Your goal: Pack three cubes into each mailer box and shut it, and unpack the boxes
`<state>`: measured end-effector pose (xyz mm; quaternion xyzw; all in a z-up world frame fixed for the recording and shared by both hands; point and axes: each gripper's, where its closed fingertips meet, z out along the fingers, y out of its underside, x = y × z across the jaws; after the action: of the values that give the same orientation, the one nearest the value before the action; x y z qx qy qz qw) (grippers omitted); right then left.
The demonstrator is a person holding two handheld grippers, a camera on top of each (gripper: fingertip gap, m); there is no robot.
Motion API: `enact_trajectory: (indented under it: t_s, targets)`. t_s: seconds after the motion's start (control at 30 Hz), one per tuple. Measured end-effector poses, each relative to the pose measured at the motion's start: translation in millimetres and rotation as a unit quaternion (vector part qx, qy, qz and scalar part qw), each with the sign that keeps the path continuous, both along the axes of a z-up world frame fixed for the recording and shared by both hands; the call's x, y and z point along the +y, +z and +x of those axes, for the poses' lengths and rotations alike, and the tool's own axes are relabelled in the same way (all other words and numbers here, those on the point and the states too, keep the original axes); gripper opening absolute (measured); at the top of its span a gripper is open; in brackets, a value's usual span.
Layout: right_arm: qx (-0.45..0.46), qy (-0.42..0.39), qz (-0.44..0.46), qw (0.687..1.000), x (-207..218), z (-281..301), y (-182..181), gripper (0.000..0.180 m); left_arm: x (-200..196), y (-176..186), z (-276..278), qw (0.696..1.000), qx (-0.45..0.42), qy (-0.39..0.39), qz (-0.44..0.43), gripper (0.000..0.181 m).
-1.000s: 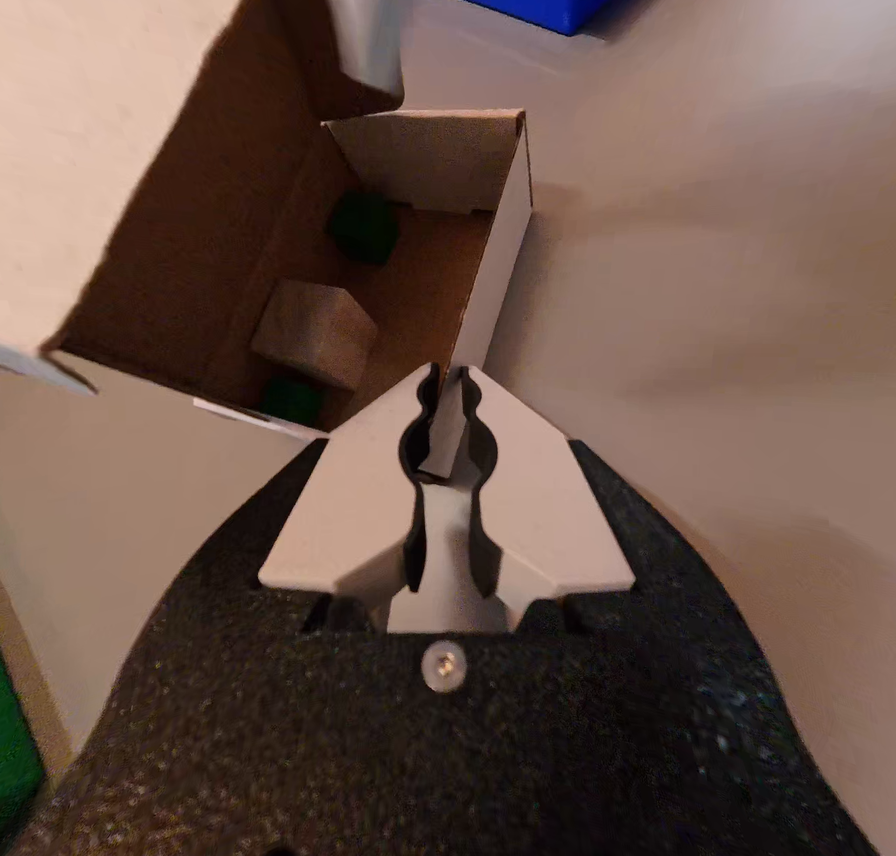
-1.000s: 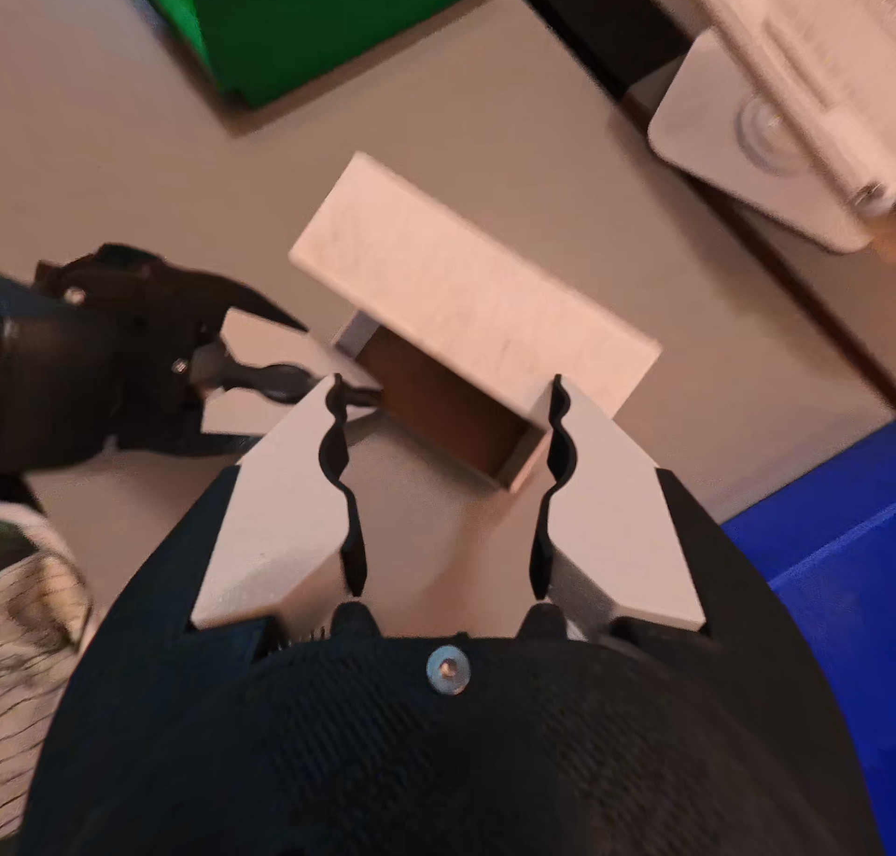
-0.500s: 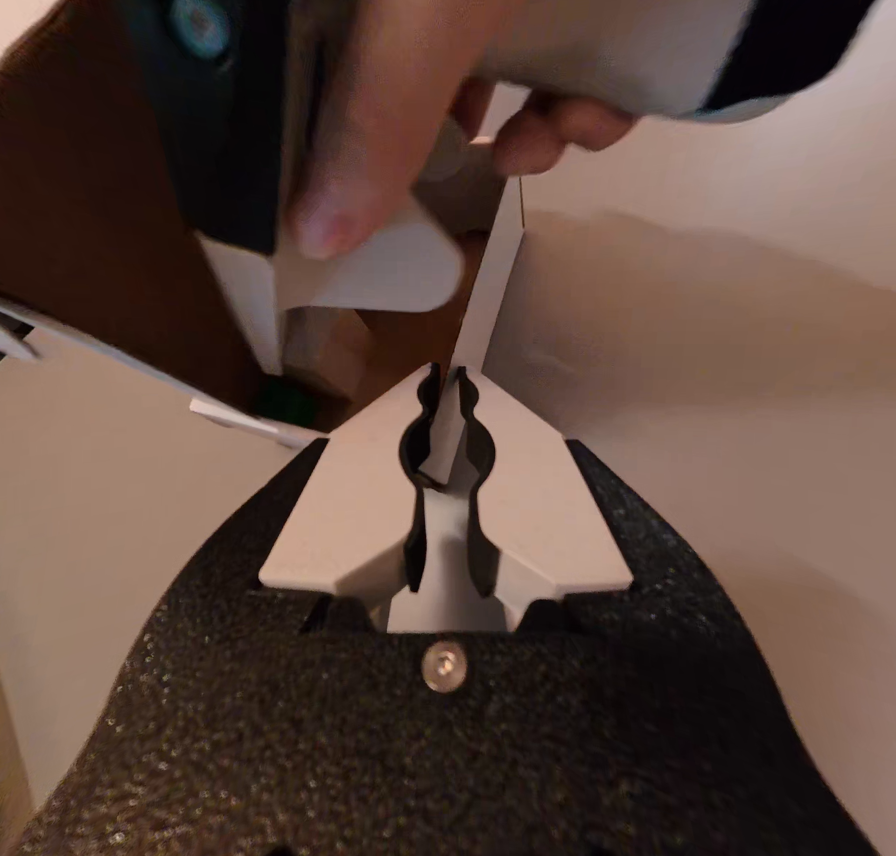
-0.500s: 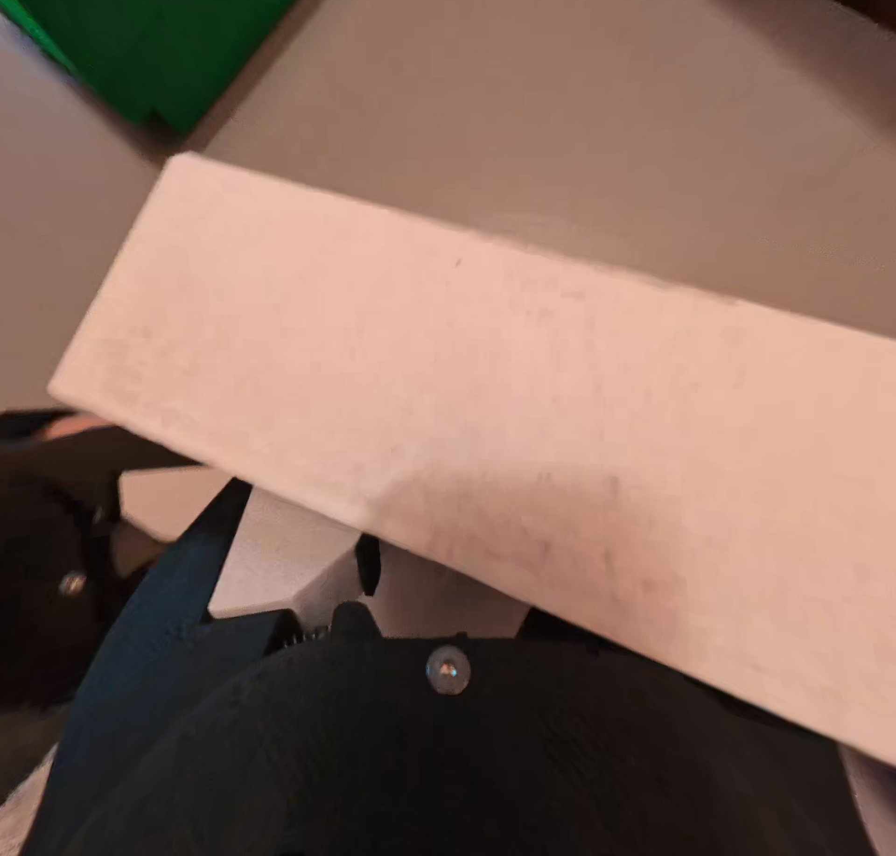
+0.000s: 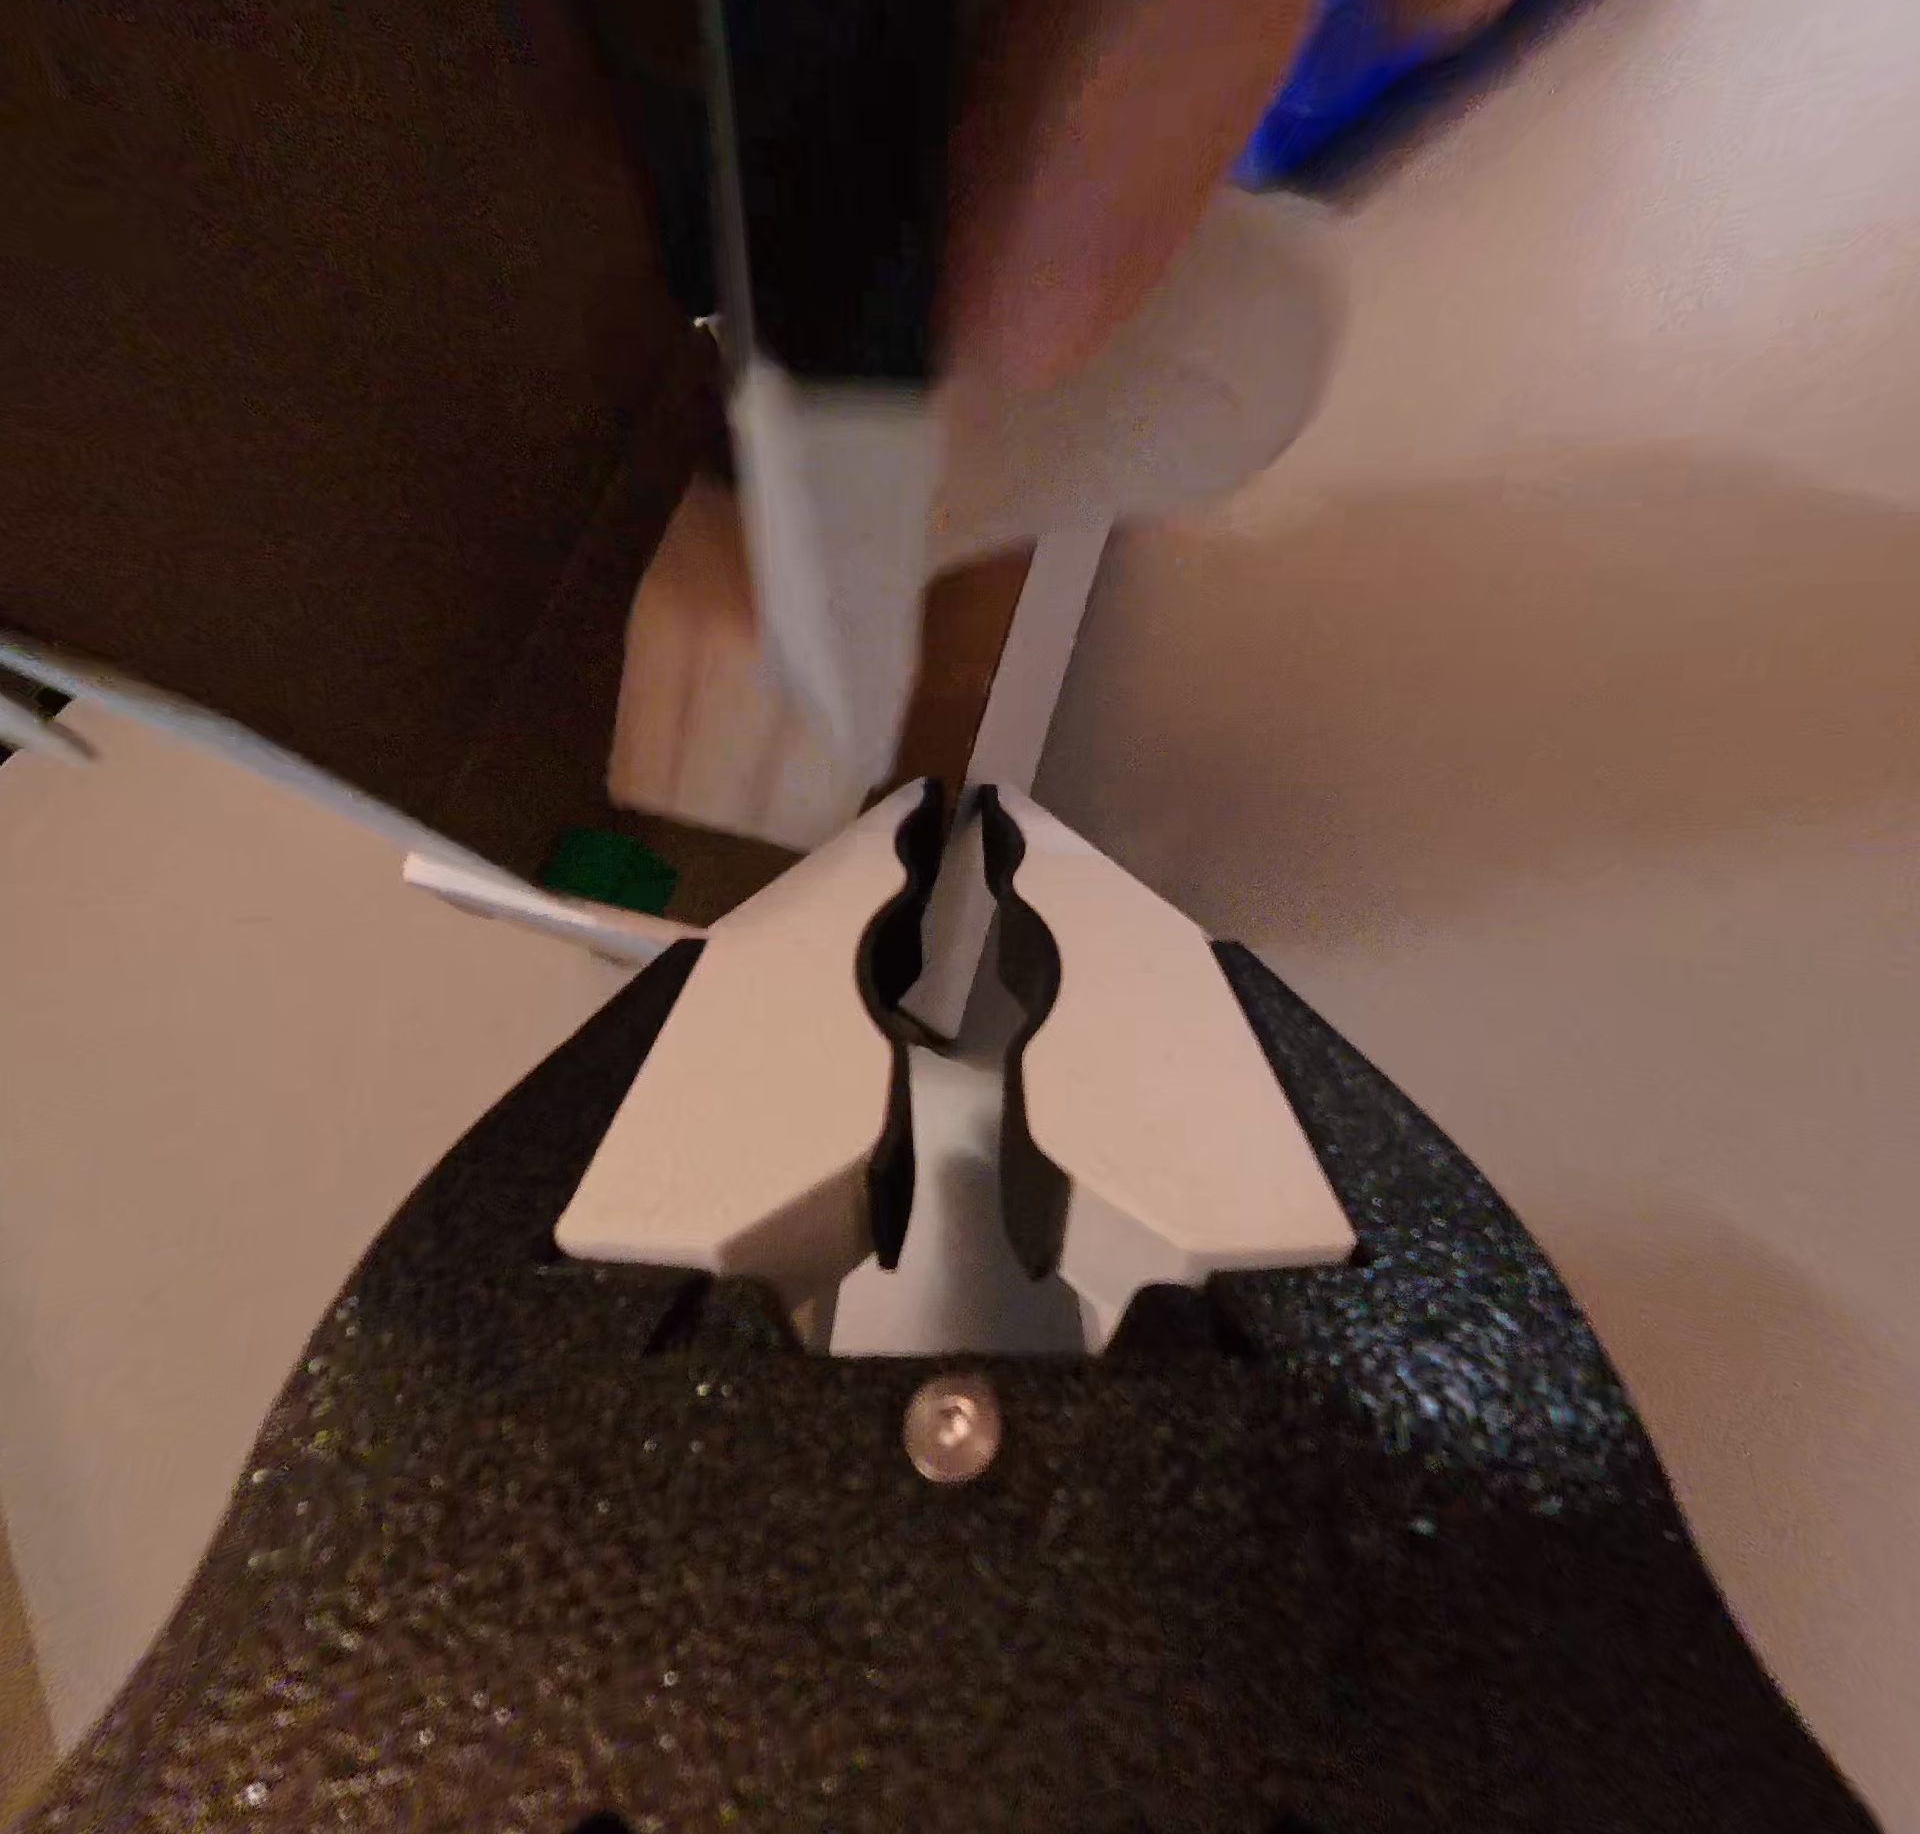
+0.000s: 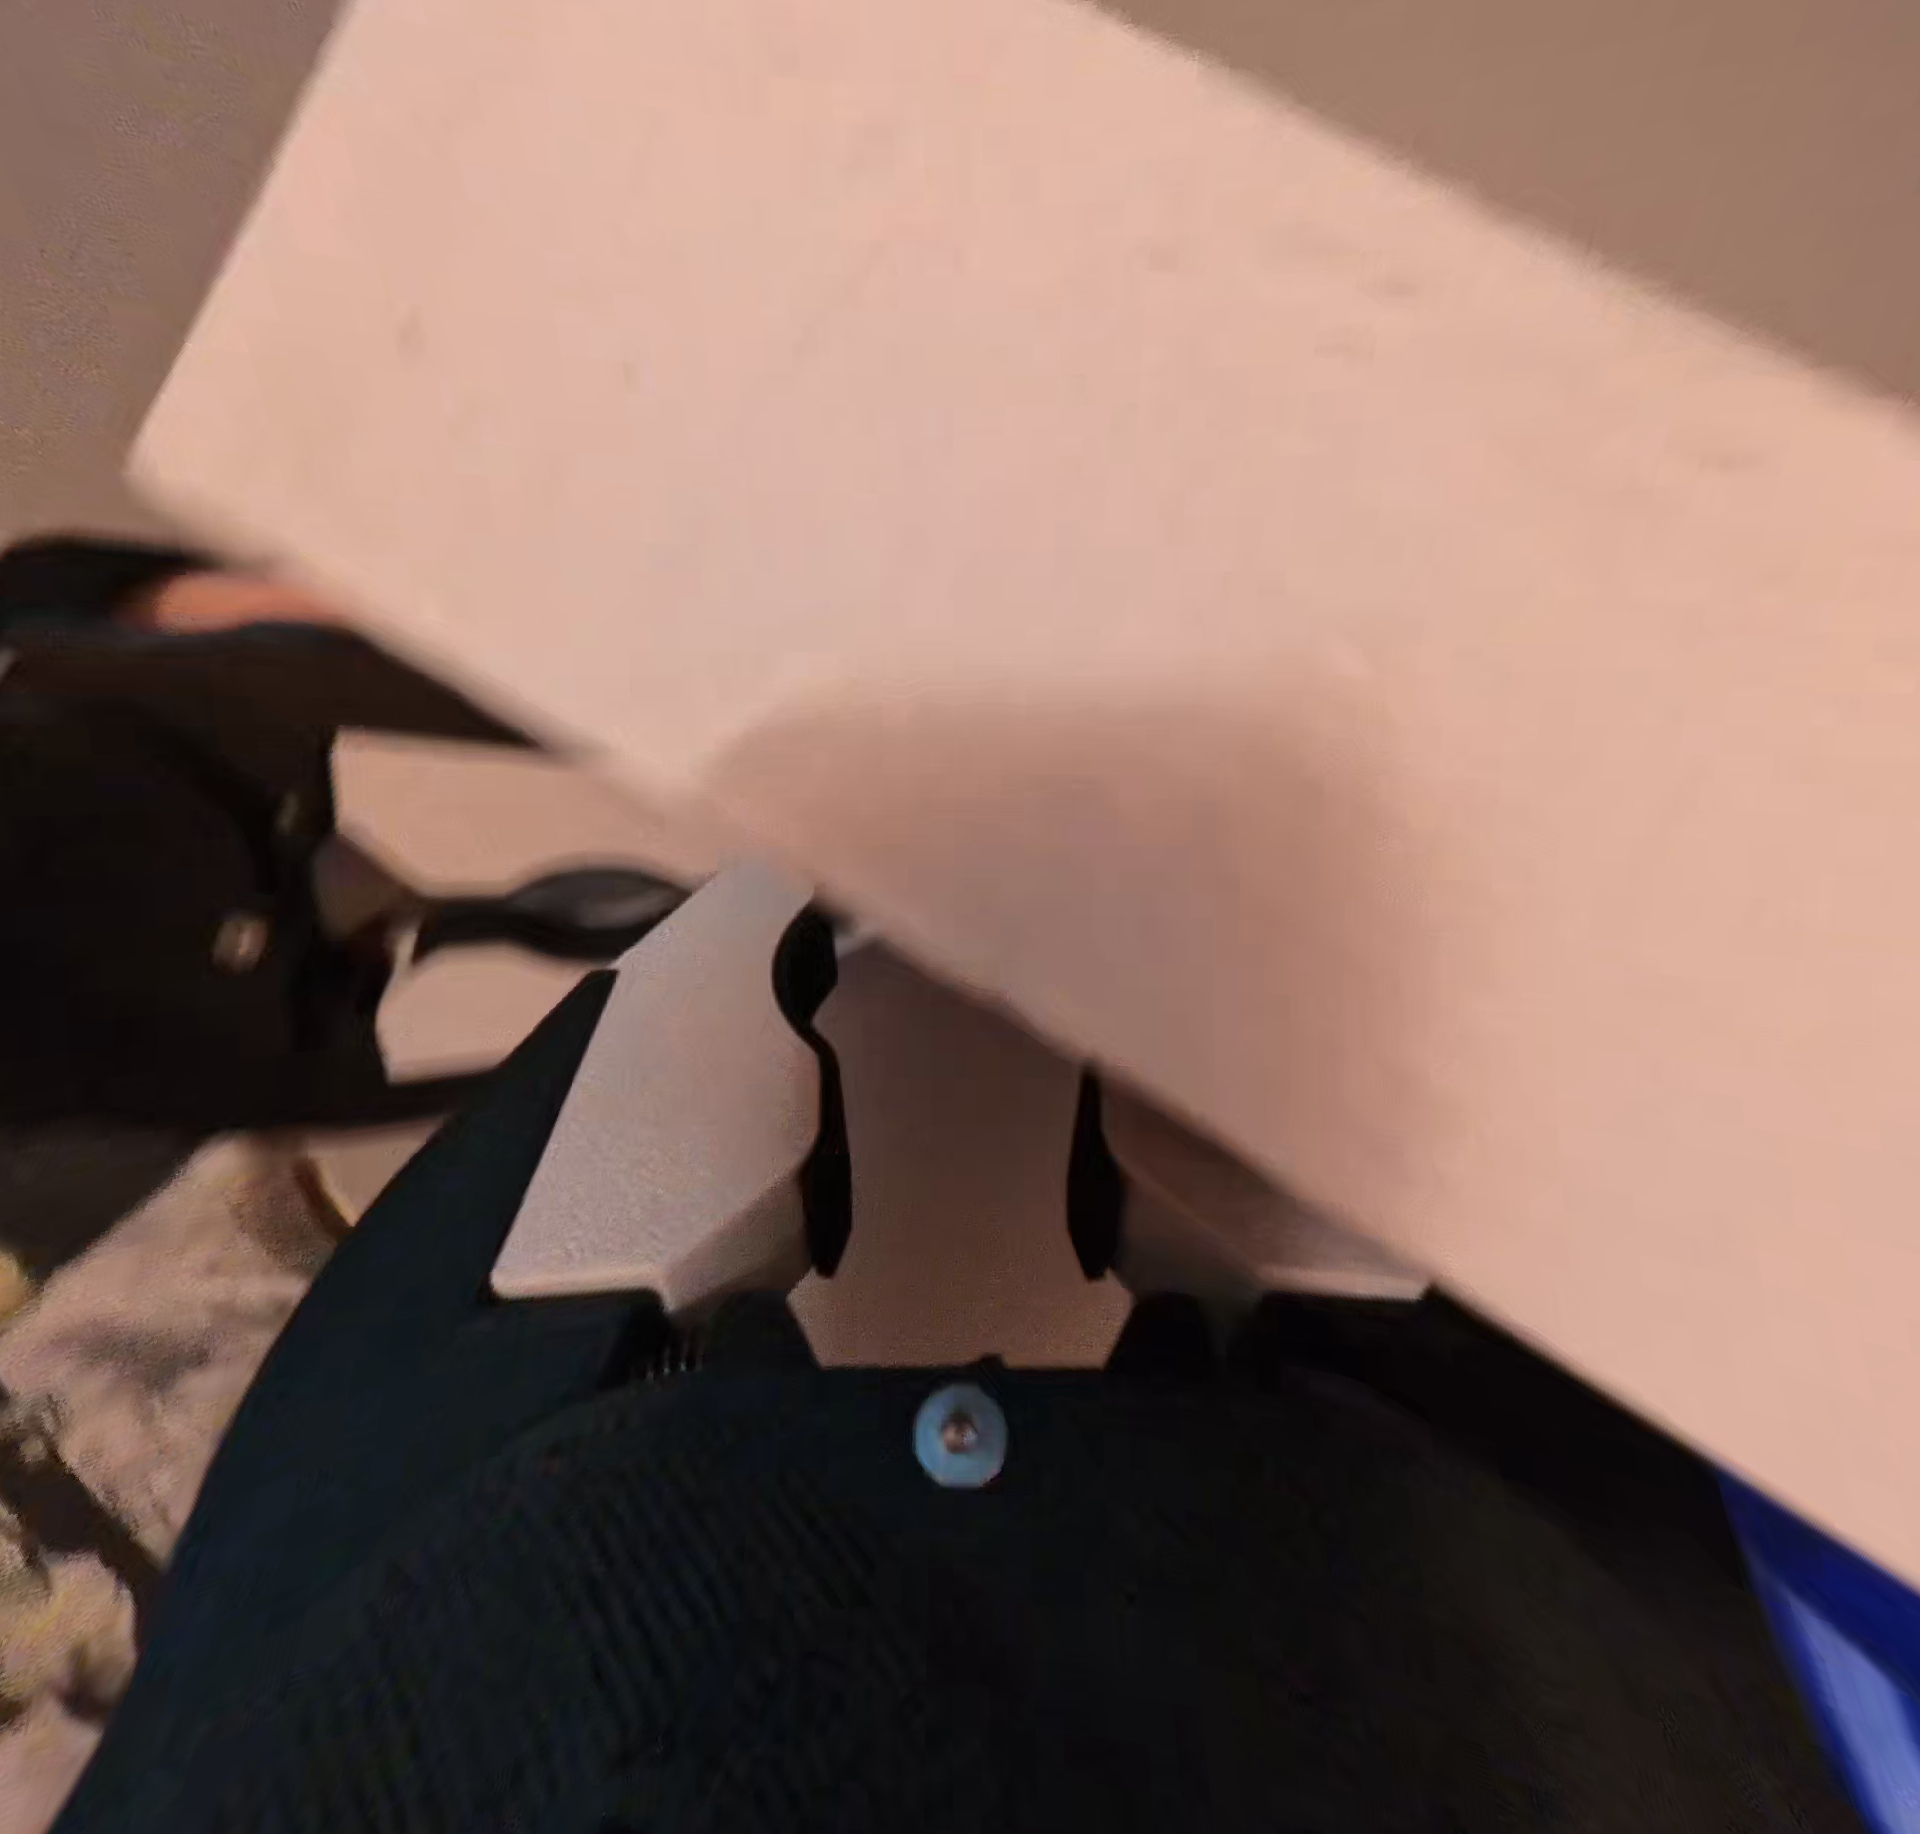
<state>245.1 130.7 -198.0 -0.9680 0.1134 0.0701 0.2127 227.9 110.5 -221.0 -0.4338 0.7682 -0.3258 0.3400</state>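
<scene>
The left gripper (image 5: 951, 797) was seen clamped on the thin white side wall (image 5: 1044, 662) of the mailer box (image 5: 312, 350), the cardboard edge pinched between its nearly closed fingers. From that grip the box interior stretched away toward ten o'clock, brown and shadowed. Inside it, a tan cube (image 5: 696, 704) was seen at about eleven o'clock from the fingertips, and a green cube (image 5: 608, 870) lay lower, at about nine o'clock, near the front wall. A third cube could not be made out. At twelve o'clock, a blurred finger of the right gripper (image 5: 831, 537) was seen reaching down into the box, with a person's hand (image 5: 1122, 122) behind it. A blue bin (image 5: 1351, 91) was glimpsed at one o'clock on the beige table (image 5: 1558, 849).

In the right wrist view, the right gripper (image 6: 951, 1109) was held with a moderate gap between its fingers, nothing being gripped there. Its fingertips were covered by the white lid (image 6: 1039, 485) of the box, which filled the frame from ten to three o'clock. The left gripper (image 6: 436, 932) was seen at nine o'clock.
</scene>
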Motion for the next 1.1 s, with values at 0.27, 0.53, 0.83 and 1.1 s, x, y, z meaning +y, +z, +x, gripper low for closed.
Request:
enact_trajectory:
  t_s: [0.27,0.53,0.83,1.1]
  targets:
    - [-0.024,0.014,-0.004,1.000,-148,32,74,0.041,2,0,0,1.000,0.000,-0.005,0.001,0.004]
    - [-0.048,-0.270,-0.007,0.962,-214,181,31,0.041,3,0,1,1.000,0.001,-0.005,0.002,0.004]
    - [-0.064,-0.283,0.027,0.957,-194,145,39,0.063,4,0,0,1.000,0.003,0.004,-0.001,0.005]
    - [-0.064,-0.113,0.113,0.985,-49,42,35,0.051,4,0,1,1.000,0.001,0.007,0.004,0.005]
